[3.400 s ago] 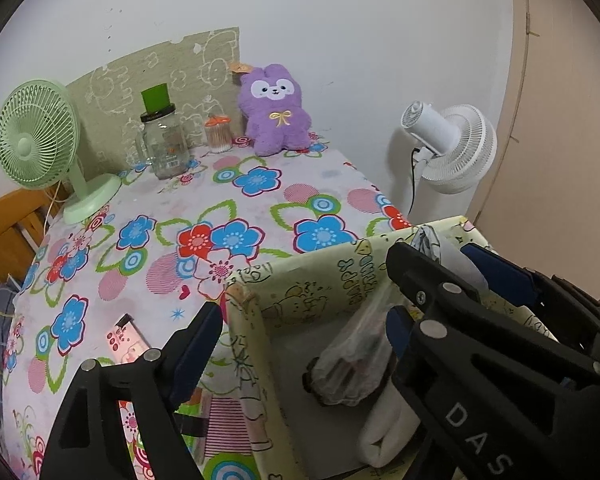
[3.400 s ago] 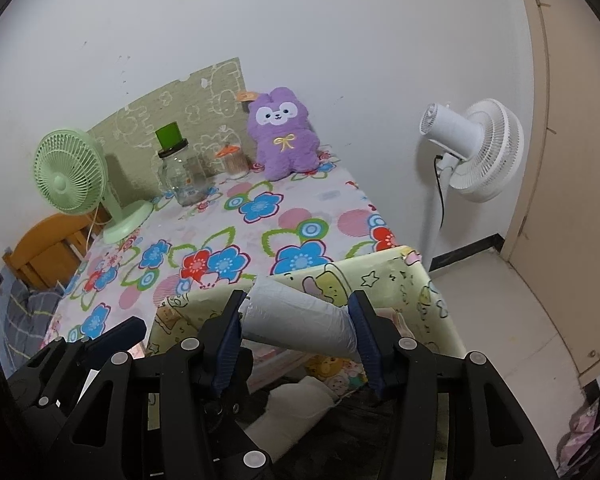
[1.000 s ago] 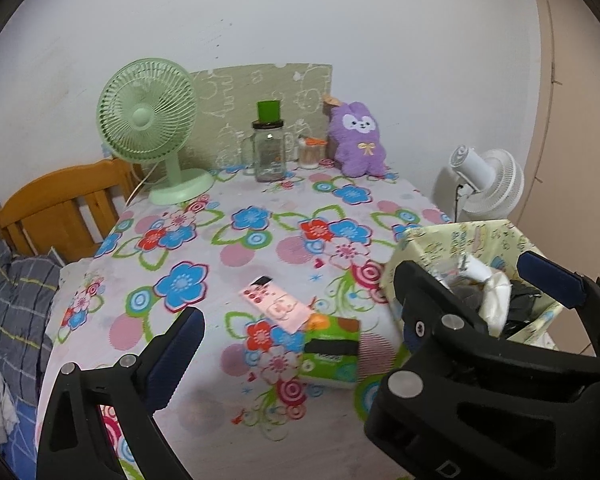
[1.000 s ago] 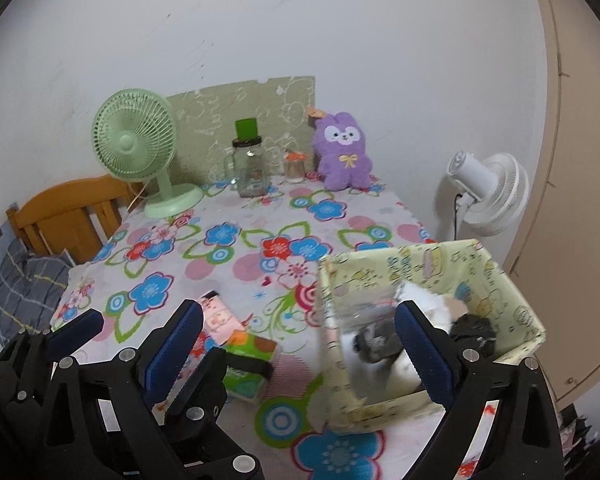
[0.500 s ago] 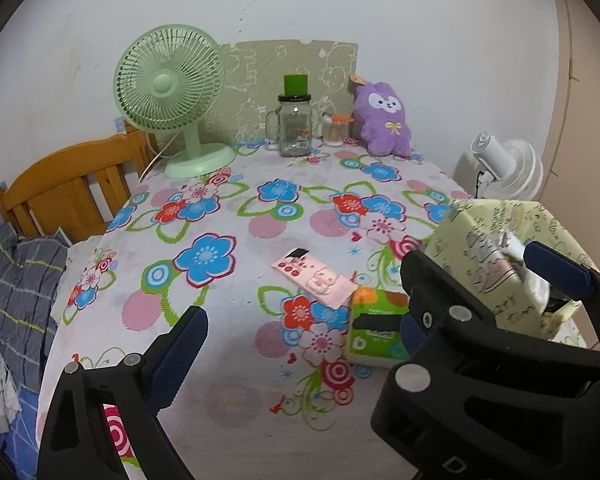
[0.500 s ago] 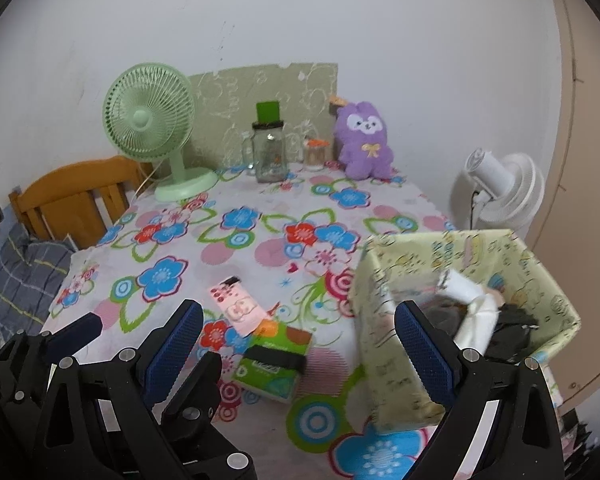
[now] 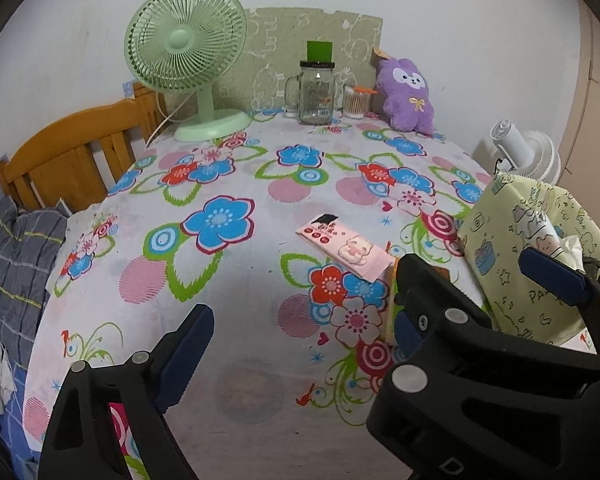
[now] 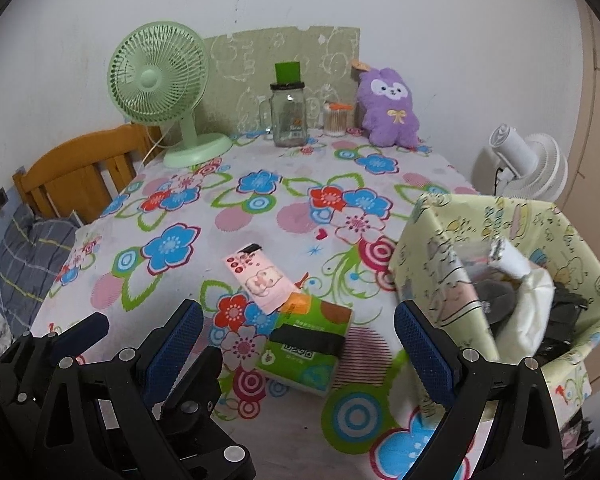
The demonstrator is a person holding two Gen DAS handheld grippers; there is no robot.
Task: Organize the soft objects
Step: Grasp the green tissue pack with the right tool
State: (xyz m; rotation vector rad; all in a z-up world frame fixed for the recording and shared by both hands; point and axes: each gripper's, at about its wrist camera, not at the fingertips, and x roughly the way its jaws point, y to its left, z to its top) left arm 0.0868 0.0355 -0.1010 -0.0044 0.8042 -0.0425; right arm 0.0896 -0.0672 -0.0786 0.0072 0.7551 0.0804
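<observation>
A yellow-green cartoon-print fabric basket (image 8: 428, 268) stands at the table's right edge and holds rolled white, grey and black soft items (image 8: 528, 292); it also shows in the left wrist view (image 7: 500, 240). A green tissue pack (image 8: 308, 344) and a pink wipes pack (image 8: 260, 280) lie left of it. A purple plush bunny (image 8: 388, 108) sits at the back wall. My right gripper (image 8: 296, 344) is open and empty above the green pack. My left gripper (image 7: 300, 336) is open and empty over the table's front; the right gripper's arm crosses its view.
A green desk fan (image 8: 160, 80), a glass jar with a green straw (image 8: 288, 116) and a small cotton-swab jar (image 8: 336, 120) stand at the back. A wooden headboard (image 8: 80, 176) and plaid bedding (image 7: 12, 264) lie left. A white floor fan (image 8: 524, 164) stands right.
Both grippers have pulled back from the basket and to the left. The white roll the right gripper held 3.4 s ago now lies in the basket, and the right gripper is open.
</observation>
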